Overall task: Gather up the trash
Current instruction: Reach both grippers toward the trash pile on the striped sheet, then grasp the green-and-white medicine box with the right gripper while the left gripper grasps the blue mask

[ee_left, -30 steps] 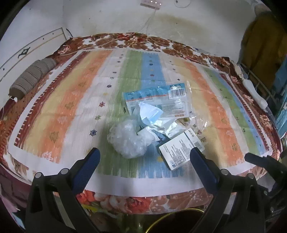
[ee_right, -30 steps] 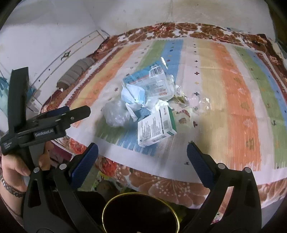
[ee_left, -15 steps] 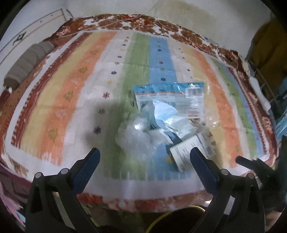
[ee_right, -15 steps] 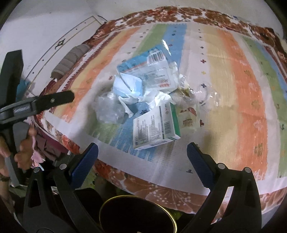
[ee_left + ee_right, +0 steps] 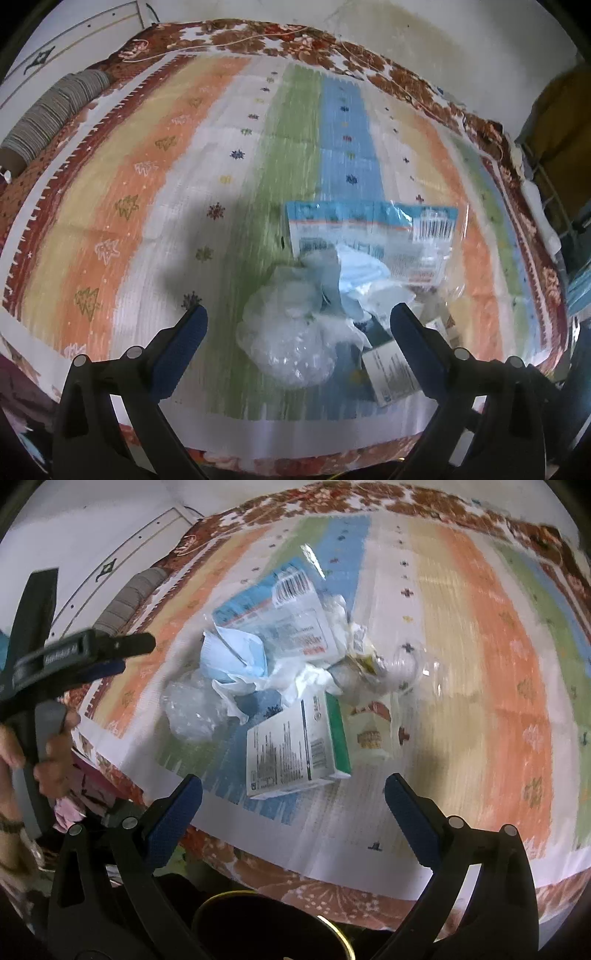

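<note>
A heap of trash lies on a striped bedspread (image 5: pixel 155 206). Nearest my left gripper (image 5: pixel 297 319) is a crumpled clear plastic bag (image 5: pixel 291 332), lying just ahead between its wide-apart blue pads; the gripper is open and empty. Behind the bag are a blue face mask (image 5: pixel 360 273), a flat blue-and-clear wrapper (image 5: pixel 373 229) and white tissue. In the right wrist view a white-and-green carton (image 5: pixel 295 749) lies just ahead of my open right gripper (image 5: pixel 293 794), with the mask (image 5: pixel 236 661), the wrapper (image 5: pixel 280 616) and crushed clear plastic (image 5: pixel 406 664) beyond. The left gripper (image 5: pixel 110 653) shows at the left, held by a hand.
A dark bin with a yellow rim (image 5: pixel 273 926) stands below the bed's front edge, under the right gripper. A grey striped roll (image 5: pixel 48 118) lies at the bed's far left edge. A white wall runs behind the bed, with shelving (image 5: pixel 554 192) at its right side.
Both grippers have moved forward and down toward the heap, which now looks larger and nearer. The left gripper's pads now flank the clear plastic bag. Both stay open.
</note>
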### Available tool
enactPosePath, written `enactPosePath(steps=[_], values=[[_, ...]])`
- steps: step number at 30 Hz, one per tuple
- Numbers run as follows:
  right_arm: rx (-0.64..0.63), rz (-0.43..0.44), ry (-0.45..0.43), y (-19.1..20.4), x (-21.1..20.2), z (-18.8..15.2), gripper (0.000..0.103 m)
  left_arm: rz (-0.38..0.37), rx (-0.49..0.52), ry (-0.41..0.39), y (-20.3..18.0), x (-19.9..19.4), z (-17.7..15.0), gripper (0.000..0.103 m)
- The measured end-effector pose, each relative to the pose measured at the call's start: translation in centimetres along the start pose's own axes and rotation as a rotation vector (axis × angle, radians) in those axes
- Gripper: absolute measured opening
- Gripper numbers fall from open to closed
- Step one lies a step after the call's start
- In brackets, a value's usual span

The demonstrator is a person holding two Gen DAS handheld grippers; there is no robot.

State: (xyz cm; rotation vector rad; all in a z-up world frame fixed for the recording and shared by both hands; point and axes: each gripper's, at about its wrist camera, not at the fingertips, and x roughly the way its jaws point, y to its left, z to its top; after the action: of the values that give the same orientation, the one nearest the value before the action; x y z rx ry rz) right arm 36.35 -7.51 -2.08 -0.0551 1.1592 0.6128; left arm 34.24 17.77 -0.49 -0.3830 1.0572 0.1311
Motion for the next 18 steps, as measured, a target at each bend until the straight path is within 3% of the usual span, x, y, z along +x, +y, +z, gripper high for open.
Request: enactPosePath(steps=[9, 14, 18], values=[[0.117, 0.089, -0.012, -2.4, 1.5, -0.3, 0.088, 0.021, -0.083, -0.012, -0.1, 0.3, -0.2, 0.096], [0.15, 0.106, 0.022, -3.2, 3.4, -0.5, 0.079, 0.032, -0.043, -0.033, -0.8, 1.5, -0.1, 0.093], [0.149, 0.094, 0.04, -3.1, 4.2, -0.3, 0.078, 0.017, -0.048, -0.024, -0.8, 2.9, 0.4, 0.087]])
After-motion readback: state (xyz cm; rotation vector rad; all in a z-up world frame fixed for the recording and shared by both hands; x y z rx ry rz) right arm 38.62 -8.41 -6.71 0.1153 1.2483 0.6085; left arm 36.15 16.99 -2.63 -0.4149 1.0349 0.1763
